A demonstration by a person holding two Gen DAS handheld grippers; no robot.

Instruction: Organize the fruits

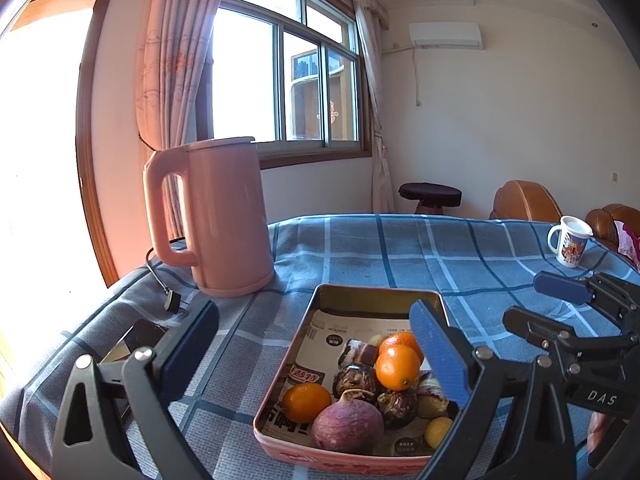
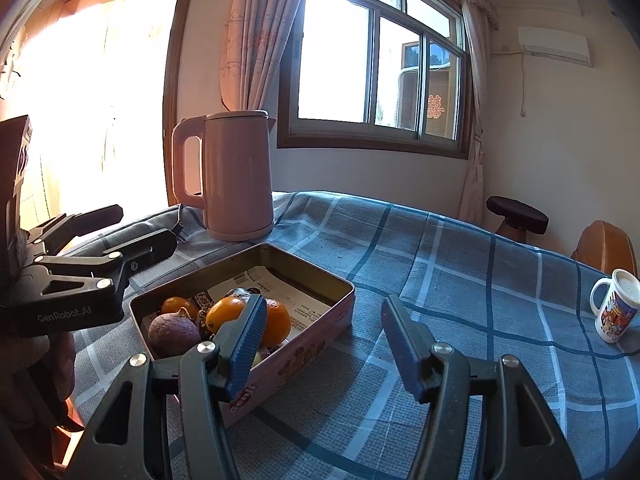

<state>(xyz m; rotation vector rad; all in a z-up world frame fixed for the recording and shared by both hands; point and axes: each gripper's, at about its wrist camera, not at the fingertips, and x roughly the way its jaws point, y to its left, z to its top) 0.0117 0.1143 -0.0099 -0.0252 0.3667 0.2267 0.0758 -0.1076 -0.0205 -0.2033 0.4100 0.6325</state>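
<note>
Now my left tongs [image 1: 316,344] gape wide and empty over the fruit-filled tin [image 1: 280,364], while my right tongs [image 2: 324,340], half-open and empty, wait just beside it.

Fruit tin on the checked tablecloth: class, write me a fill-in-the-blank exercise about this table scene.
1. The fruits lie inside a rectangular ____.
2. The kettle behind the tin is coloured ____.
3. The mug stands on the tablecloth, ____ the tin.
4. Both the left gripper and the right gripper hold ____.

Missing words: tin; pink; outside; nothing
</note>
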